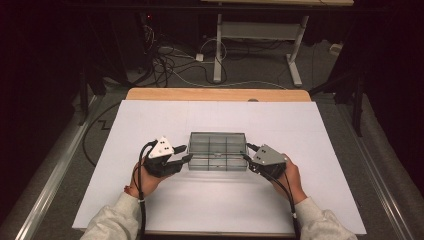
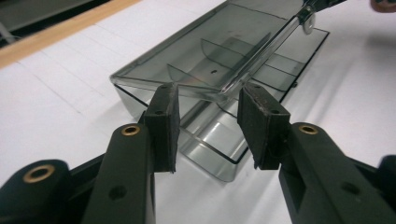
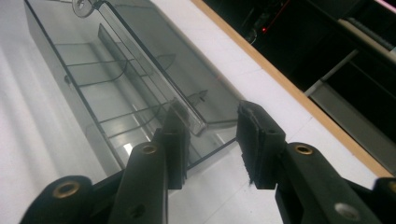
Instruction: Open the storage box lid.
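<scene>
A smoky clear compartment box (image 1: 217,150) lies mid-table with its lid (image 2: 196,56) tilted up above the base (image 2: 210,156). My left gripper (image 1: 184,153) is at the box's left end. Its jaws stand apart in the left gripper view (image 2: 208,123), with the lid's near corner between them and a gap beside the right pad (image 2: 261,126). My right gripper (image 1: 247,151) is at the right end. Its jaws are also apart (image 3: 210,140) around the lid's other corner (image 3: 203,123), with the left pad (image 3: 175,142) close against the rim.
The box rests on a white sheet (image 1: 220,200) that covers a wooden table (image 1: 215,94). A person's hands and grey sleeves come in from the bottom edge. Cables and a desk frame (image 1: 220,50) lie on the floor beyond the table.
</scene>
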`<action>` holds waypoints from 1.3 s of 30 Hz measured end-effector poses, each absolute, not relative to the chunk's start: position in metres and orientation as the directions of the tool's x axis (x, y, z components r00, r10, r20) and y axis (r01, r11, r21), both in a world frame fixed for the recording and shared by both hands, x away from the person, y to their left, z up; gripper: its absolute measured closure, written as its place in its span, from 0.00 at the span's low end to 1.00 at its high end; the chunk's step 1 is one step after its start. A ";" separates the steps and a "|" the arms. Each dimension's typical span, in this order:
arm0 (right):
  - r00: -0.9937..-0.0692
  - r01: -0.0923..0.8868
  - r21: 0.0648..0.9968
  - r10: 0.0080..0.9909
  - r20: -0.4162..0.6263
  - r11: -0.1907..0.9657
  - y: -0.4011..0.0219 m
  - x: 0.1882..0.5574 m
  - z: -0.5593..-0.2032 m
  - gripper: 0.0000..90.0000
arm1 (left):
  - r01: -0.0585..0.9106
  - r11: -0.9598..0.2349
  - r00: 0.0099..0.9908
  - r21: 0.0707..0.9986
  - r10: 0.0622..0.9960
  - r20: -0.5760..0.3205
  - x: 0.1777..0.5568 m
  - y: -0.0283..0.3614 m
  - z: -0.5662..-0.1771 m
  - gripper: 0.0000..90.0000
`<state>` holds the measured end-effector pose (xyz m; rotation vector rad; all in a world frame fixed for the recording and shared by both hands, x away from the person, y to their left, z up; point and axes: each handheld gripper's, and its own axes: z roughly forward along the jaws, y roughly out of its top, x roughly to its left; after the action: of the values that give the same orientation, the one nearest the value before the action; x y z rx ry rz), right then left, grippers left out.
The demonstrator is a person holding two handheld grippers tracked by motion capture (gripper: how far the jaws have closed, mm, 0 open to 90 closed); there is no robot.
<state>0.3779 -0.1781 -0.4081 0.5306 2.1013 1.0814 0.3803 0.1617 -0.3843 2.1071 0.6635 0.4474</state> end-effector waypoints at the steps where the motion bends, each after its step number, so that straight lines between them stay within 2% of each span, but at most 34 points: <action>1: -0.662 0.033 0.824 0.631 -0.405 0.565 -0.178 0.378 -0.408 0.74 | 0.281 -0.497 0.781 0.821 0.616 0.106 0.379 0.161 -0.383 0.64; 8: -0.634 0.004 0.824 0.639 -0.435 0.566 -0.178 0.377 -0.405 0.80 | 0.204 -0.544 0.718 0.814 0.648 0.253 0.377 0.155 -0.380 0.61; 13: -0.624 -0.006 0.820 0.638 -0.451 0.573 -0.179 0.378 -0.401 0.85 | 0.168 -0.572 0.695 0.803 0.646 0.315 0.379 0.151 -0.378 0.63; 17: -0.615 -0.014 0.819 0.641 -0.459 0.573 -0.178 0.381 -0.395 0.87 | 0.142 -0.570 0.686 0.809 0.646 0.334 0.383 0.148 -0.376 0.70; 23: -0.605 -0.021 0.817 0.643 -0.469 0.576 -0.178 0.384 -0.390 0.89 | 0.119 -0.585 0.689 0.802 0.630 0.358 0.391 0.148 -0.373 0.74; 27: -0.602 -0.025 0.813 0.641 -0.477 0.582 -0.178 0.387 -0.385 0.90 | 0.106 -0.591 0.701 0.799 0.615 0.361 0.397 0.146 -0.370 0.83; 34: -0.586 -0.033 0.801 0.638 -0.499 0.597 -0.177 0.393 -0.377 0.92 | 0.105 -0.592 0.704 0.799 0.612 0.361 0.406 0.145 -0.365 0.83; 39: -0.595 -0.022 0.813 0.645 -0.479 0.582 -0.178 0.399 -0.374 0.92 | 0.106 -0.593 0.712 0.798 0.606 0.356 0.414 0.145 -0.361 0.83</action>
<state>0.3989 -0.1782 -0.3737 0.4962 1.9997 1.0416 0.4137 0.1450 -0.3612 2.1153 0.5396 0.7960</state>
